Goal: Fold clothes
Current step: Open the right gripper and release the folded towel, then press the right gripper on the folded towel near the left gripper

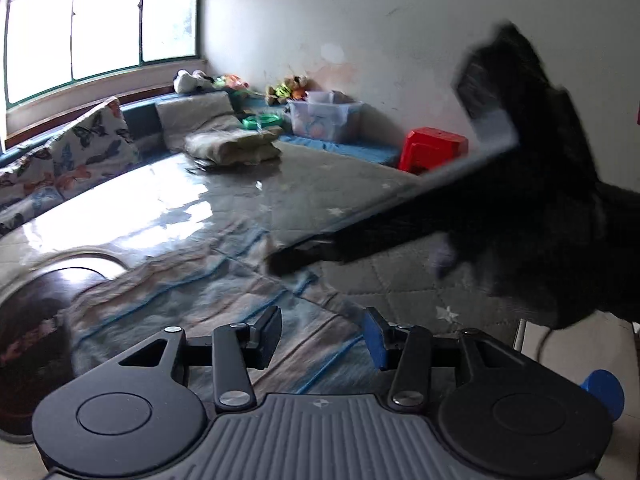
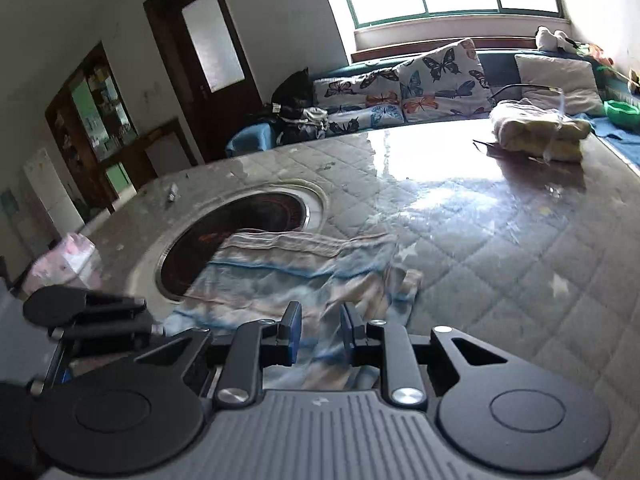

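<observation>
While both pairs of tongs hover low over the near edge of the desk (image 2: 500, 248), the striped garment (image 2: 280, 280) lies spread but rumpled on the quilted cover, its far hem reaching over the round dark inset (image 2: 248, 216) at about ten o'clock in the right wrist view. A bunched fold sits at the garment's right side, near three o'clock of the cloth.

The left tongs (image 1: 322, 340) stand wide, nothing between the pads, with the cloth (image 1: 192, 300) just beyond and below them. The right tongs (image 2: 320, 334) stand narrower, yet with a clear gap; cloth shows through the gap, but motion blur leaves it unsettled whether the pads touch it. In the left wrist view the right tool crosses as a dark blurred shape (image 1: 500, 208) from three o'clock toward the centre.

A folded beige bundle (image 2: 536, 132) rests far off at one o'clock, well apart from the striped piece.

Judging from this, a good fold calls for each pair of tongs to take a single layer at a corner or hem, not the rumpled heap, and to lift evenly so the cloth does not twist. The glossy cover looks slippery, so the garment may slide when dragged; lifting clear before carrying over would keep edges aligned. The bunched side wants smoothing before any crease is set.
</observation>
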{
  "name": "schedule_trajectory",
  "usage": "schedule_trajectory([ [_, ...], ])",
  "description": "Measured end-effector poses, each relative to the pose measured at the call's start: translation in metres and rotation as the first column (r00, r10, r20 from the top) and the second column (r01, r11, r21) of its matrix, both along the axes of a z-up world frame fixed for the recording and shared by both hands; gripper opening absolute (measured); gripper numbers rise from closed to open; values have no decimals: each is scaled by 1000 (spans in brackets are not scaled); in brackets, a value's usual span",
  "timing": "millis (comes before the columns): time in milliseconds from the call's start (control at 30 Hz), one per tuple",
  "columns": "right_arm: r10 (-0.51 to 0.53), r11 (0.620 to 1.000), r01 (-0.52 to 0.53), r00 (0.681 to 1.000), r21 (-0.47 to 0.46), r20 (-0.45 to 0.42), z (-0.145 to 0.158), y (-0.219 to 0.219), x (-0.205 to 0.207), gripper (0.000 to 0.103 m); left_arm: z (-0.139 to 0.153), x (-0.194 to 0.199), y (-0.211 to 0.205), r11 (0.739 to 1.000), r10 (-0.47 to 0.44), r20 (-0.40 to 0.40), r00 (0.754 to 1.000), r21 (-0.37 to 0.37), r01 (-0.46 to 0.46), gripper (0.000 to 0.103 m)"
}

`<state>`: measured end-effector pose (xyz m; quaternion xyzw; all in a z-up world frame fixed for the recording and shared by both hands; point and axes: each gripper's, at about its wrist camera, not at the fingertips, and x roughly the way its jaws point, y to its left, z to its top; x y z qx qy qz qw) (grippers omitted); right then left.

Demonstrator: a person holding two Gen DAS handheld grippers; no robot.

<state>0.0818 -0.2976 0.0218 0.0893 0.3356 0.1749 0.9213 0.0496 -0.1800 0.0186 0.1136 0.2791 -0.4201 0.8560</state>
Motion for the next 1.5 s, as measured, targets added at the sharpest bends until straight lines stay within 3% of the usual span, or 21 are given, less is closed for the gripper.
schedule_trajectory([
  [267,20,996,-22,1000,-92,-24,-10,6,35,21,-17,9,-15,998,-57,-62,996,-2,57,47],
  [633,-25,988,20,999,-156,-33,-14,6,79,21,-21,16,-14,998,-60,-86,994,-19,59,47],
  [800,47,989,-45,999,-142,11,3,18,77,21,-23,13,-12,998,-56,-89,994,-27,54,47],
  [1033,178,971,-183,983,-152,-47,-7,54,95,21,-23,10,-9,998,-48,-95,994,-35,44,47],
  [1267,143,975,-154,987,-159,-75,-18,58,115,25,-24,11,-8,998,-44,-102,994,-41,40,48],
  [1500,112,981,-114,993,-155,-24,3,44,97,26,-14,11,4,999,-18,-89,996,-49,13,48],
])
